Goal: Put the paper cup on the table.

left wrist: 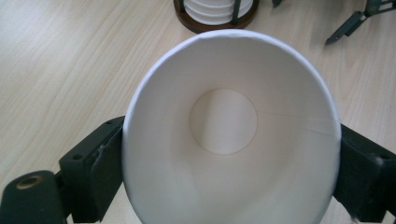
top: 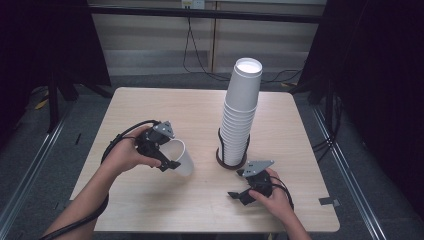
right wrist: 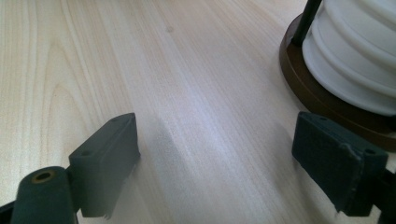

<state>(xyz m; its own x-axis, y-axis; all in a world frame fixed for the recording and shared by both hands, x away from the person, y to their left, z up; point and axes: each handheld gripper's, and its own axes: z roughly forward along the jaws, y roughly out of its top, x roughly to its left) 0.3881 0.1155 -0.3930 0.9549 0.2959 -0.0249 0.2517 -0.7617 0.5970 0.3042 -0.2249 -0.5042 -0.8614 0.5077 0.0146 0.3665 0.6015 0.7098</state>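
The left gripper [top: 169,159] is holding a single white paper cup [top: 181,157] on its side just above the wooden surface [top: 150,200], left of centre, with the cup's mouth facing back towards the person. In the left gripper view the cup [left wrist: 224,140] is sitting between the two black fingers [left wrist: 100,172], one pressing on each side of its rim, and its round base is showing deep inside. The left fingers are gripping the cup.

The right gripper [top: 239,185] is resting low over the surface near the front right, held in the person's right hand [top: 272,197]. In the right gripper view its fingers [right wrist: 107,158] are standing wide apart with only bare wood between them, so they are open and holding nothing.

A tall stack of white cups [top: 241,107] is standing upright in a dark round holder [top: 225,162] with thin black rods, a little right of the middle of the surface. The holder is sitting between the two grippers, just beyond the right one, and the held cup is lying near its left side without touching it. The stack's lowest rims and the brown base [right wrist: 322,100] are showing at the upper right of the right gripper view.
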